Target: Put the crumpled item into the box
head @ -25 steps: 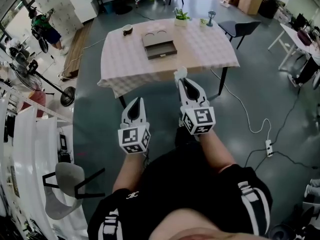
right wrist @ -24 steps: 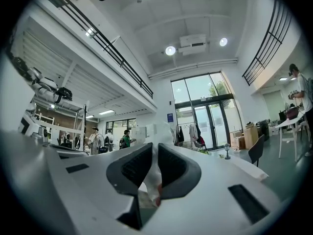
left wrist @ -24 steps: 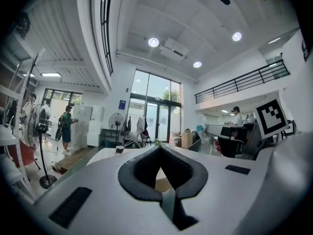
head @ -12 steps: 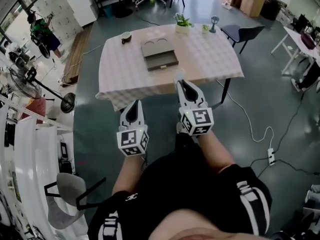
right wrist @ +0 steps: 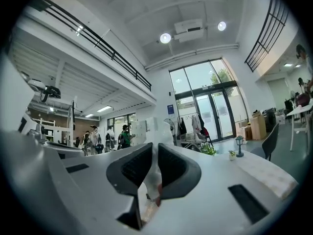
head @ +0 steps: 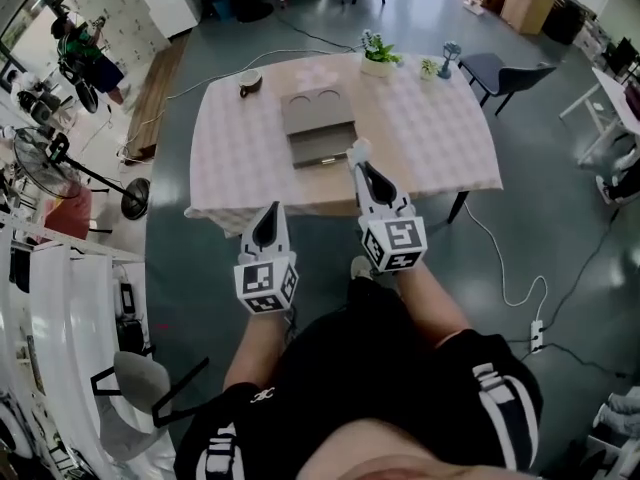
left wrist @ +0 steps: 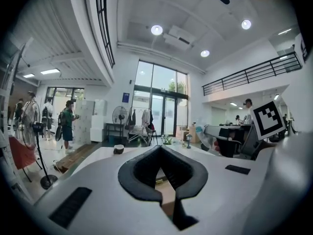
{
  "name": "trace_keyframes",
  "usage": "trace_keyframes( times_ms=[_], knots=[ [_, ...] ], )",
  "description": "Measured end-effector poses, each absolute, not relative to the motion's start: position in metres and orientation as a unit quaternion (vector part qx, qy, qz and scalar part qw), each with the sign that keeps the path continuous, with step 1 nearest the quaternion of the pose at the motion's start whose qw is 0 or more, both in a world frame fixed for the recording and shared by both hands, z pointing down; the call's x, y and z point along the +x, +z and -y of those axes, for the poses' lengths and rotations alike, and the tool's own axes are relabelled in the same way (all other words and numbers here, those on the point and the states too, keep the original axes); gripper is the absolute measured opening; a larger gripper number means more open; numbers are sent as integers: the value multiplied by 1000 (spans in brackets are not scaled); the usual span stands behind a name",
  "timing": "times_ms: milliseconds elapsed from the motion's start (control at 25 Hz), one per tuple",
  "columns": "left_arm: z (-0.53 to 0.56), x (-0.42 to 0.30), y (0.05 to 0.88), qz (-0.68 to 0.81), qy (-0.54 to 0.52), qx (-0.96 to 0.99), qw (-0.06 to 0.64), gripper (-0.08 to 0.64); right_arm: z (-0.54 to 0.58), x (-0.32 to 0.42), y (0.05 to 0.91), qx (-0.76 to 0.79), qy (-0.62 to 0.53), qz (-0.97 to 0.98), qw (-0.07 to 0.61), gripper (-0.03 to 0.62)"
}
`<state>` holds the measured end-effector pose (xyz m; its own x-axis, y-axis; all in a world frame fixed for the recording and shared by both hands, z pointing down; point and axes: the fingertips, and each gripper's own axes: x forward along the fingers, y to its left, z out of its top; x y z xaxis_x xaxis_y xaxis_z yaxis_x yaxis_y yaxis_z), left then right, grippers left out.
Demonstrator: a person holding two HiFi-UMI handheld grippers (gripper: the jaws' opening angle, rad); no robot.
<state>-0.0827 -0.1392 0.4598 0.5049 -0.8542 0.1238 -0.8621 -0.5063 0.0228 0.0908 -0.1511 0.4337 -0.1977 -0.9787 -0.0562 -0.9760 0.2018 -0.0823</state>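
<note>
Crumpled item (right wrist: 151, 177) mostly hidden between right gripper (right wrist: 155, 145) fingers (right wrist: 174, 168)

Grey-green glossy floor (head: 560, 168), with a table (head: 430, 128) in pale checked cloth far ahead, a dark chair (head: 497, 68) at its far right. Standing fan (head: 134, 196) at left, cardboard boxes (head: 522, 0) far right. Beyond, tall glazed doors (left wrist: 161, 106) under round ceiling lights (left wrist: 156, 30).
</note>
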Motion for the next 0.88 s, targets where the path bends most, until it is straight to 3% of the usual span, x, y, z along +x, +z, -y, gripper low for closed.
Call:
trace_keyframes(
  times_ms=[440, 880],
  knots=[
    [269, -20, 440, 512, 52, 857, 38, -3, 289, 139, 430, -605, -31, -795, 40, 37],
    [339, -43, 433, 524, 50, 850, 34, -3, 353, 125, 425, -600, -27, -799, 33, 37]
  ],
)
